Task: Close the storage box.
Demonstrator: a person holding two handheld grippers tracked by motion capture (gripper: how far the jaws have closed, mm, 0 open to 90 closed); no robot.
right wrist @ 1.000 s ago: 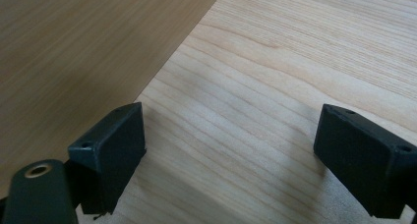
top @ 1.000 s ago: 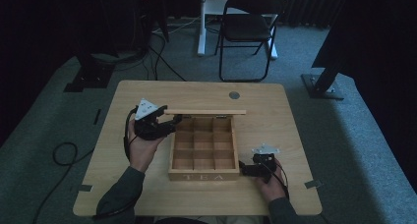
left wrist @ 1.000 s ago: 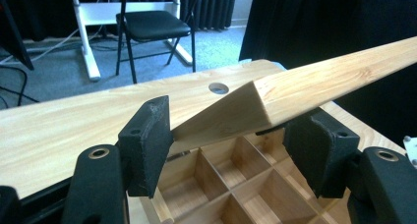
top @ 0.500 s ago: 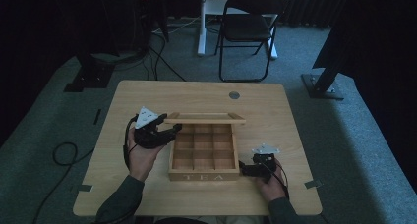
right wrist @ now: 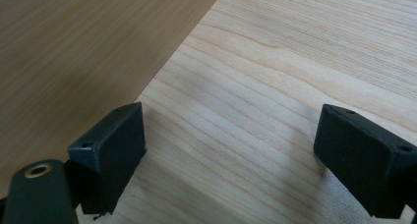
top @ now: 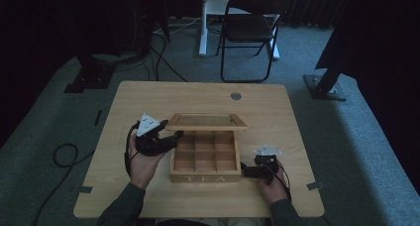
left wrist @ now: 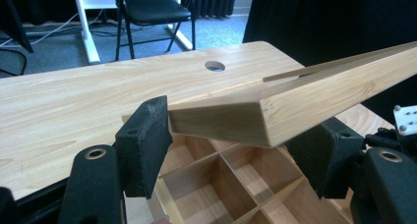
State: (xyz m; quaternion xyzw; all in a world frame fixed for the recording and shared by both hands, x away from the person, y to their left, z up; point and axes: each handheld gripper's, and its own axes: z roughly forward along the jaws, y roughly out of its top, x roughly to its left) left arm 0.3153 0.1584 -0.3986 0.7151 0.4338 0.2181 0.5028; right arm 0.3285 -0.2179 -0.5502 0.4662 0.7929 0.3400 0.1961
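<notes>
My left hand-held gripper [left wrist: 236, 150] has its jaws spread around the near corner of the tea box's lid [left wrist: 295, 101], which hangs half lowered over the compartments [left wrist: 221, 184] just below my jaws. To do this well, I should ease it down evenly. My right hand-held gripper [right wrist: 231, 160] rests open on the bench [right wrist: 295, 62], with the box wall [right wrist: 74, 52] just beside its left jaw.

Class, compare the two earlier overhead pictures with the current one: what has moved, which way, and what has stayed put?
The lid of the wooden tea box has swung down toward closing, from nearly upright to tilted low over the compartments. The left gripper has come down and toward the person with it, its open jaws either side of the lid's corner. The box, the table and the right gripper, resting open beside the box, stayed put.
</notes>
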